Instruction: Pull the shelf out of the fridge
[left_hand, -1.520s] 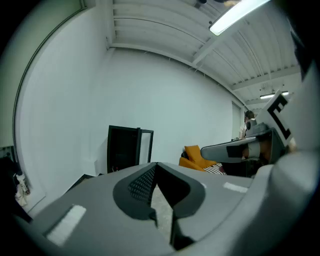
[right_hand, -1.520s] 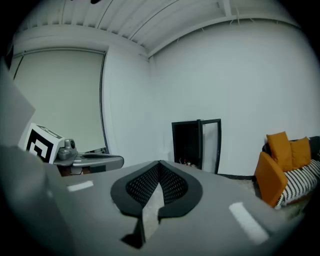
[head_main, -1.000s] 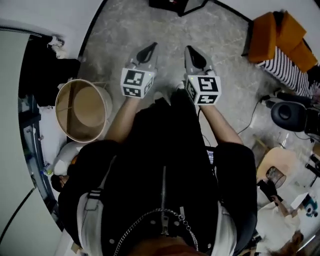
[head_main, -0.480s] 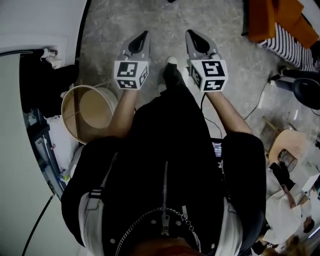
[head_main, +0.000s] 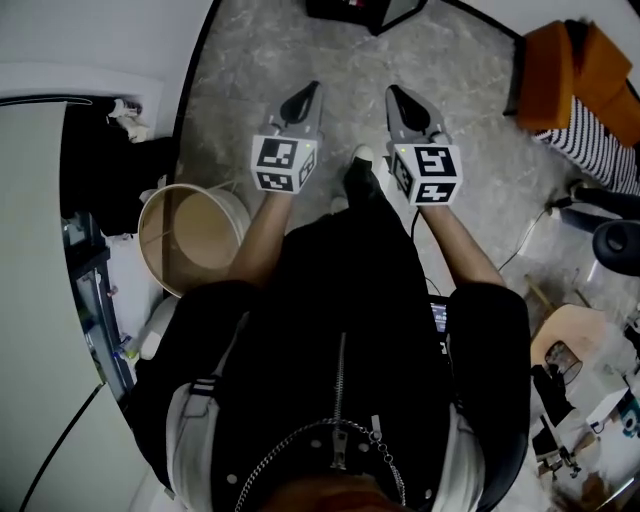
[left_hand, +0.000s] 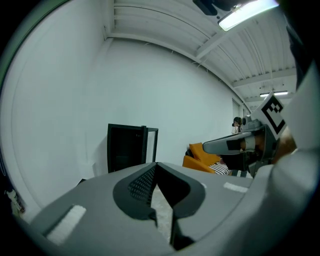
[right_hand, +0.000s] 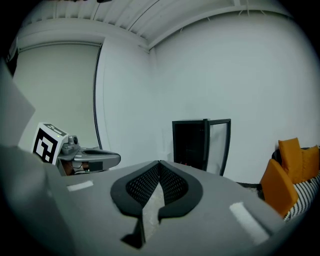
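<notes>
Drifted right a touch as the person (head_main: 340, 330) steps: left gripper (head_main: 305, 98) and right gripper (head_main: 404, 104) both pinched shut on nothing (fridge (right_hand: 200, 145) is well ahead, shelf pull hasn't started).

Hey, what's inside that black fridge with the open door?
The fridge stands with its door swung open, but its inside is dark: no shelf or contents can be made out from here.

Fridge (right_hand: 200, 145) black. Left gripper (head_main: 309, 92) and right gripper (head_main: 394, 93) grey, marker cubes (head_main: 283, 164) black-and-white squares. Floor (head_main: 260, 60) grey, marbled. Cushions (head_main: 565, 65) orange, fabric (head_main: 600, 150) black-white striped. Bin (head_main: 205, 225) tan. Jacket (head_main: 340, 300) black.
</notes>
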